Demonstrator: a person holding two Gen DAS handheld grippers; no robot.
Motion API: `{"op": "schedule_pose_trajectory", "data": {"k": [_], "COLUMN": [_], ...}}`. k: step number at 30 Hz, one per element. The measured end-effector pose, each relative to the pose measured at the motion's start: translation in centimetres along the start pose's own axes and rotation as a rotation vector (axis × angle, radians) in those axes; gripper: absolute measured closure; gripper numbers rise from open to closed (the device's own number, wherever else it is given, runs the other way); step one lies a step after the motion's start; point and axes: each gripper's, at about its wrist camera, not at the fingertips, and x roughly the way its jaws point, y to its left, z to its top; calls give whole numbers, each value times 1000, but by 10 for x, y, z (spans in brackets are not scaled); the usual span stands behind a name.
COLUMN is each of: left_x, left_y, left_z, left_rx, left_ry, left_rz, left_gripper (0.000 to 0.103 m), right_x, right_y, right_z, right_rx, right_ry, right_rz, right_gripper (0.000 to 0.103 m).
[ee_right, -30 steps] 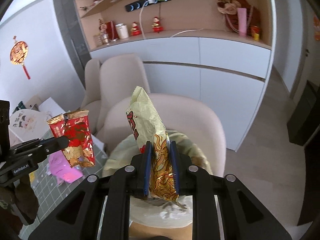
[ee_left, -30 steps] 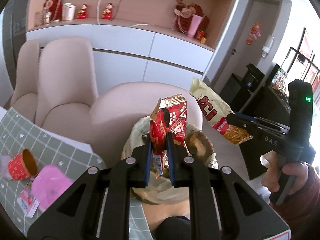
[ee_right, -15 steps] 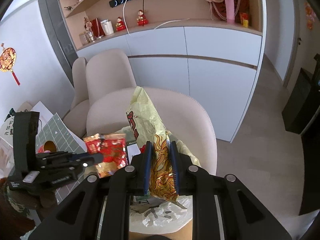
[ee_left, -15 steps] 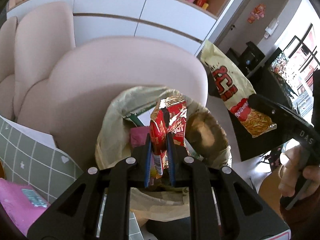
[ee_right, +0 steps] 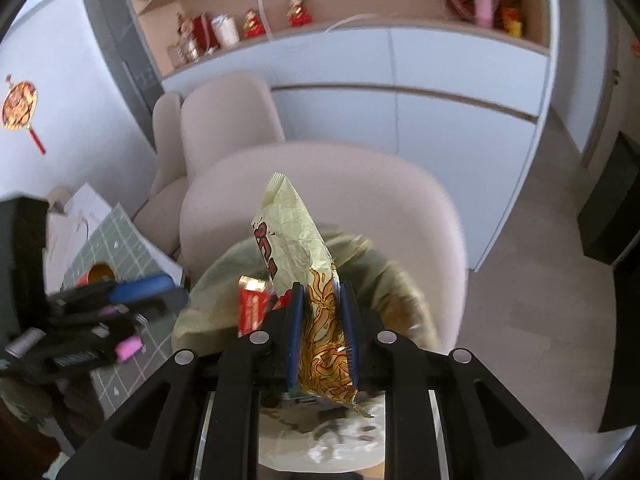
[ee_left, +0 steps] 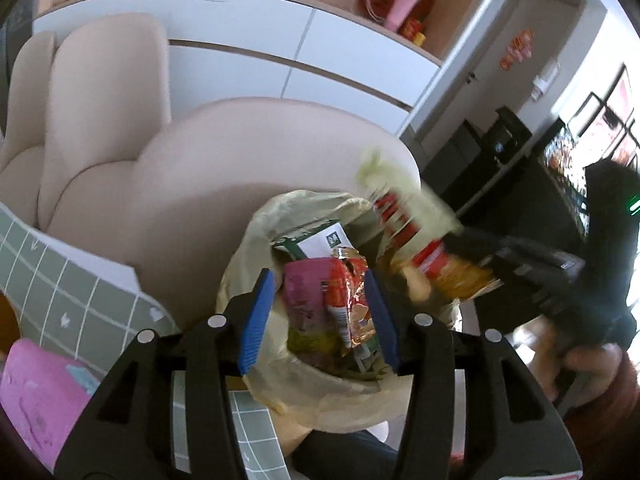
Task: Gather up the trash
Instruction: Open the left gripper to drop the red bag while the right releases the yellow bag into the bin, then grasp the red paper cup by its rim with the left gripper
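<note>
In the left wrist view, the left gripper (ee_left: 320,320) is opening above the trash bag (ee_left: 248,280); the red wrapper (ee_left: 348,304) hangs loose between its jaws, unpressed. In the right wrist view, the right gripper (ee_right: 322,332) pinches the yellow snack bag (ee_right: 304,264) near its bottom edge, over the trash bag; light, crinkly and probably slippery, it is best gripped by a flat edge.

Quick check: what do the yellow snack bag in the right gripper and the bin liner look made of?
Yellow snack bag: likely thin metallised plastic film, glossy, going by its sharp crinkles and printed sheen. Bin liner: apparently thin translucent yellowish plastic, soft and wrinkled, draped over the rim.
</note>
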Motion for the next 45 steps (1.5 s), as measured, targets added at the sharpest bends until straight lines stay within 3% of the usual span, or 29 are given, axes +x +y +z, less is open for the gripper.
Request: {"op": "schedule_pose_trajectory", "data": {"k": [8, 16, 29, 36, 45], "left_x": [-32, -49, -74, -103, -168], "left_y": [19, 32, 46, 58, 112], "left_z": [-16, -31, -56, -76, -133], "left_rx": [-76, -125, -159, -186, -342], "left_ry": [-33, -45, -64, -108, -183], "left_rz": [15, 36, 68, 79, 195], "left_gripper": [58, 58, 54, 53, 53], "right_x": [70, 97, 65, 18, -28], "right_y": [29, 32, 35, 42, 93], "right_z": [-28, -36, -36, -28, -17], "right_rx": [-79, -76, -53, -45, -53], "right_ry": [184, 282, 181, 59, -80], "right_rz": [17, 1, -29, -36, 109], "right_gripper": [84, 84, 77, 71, 71]}}
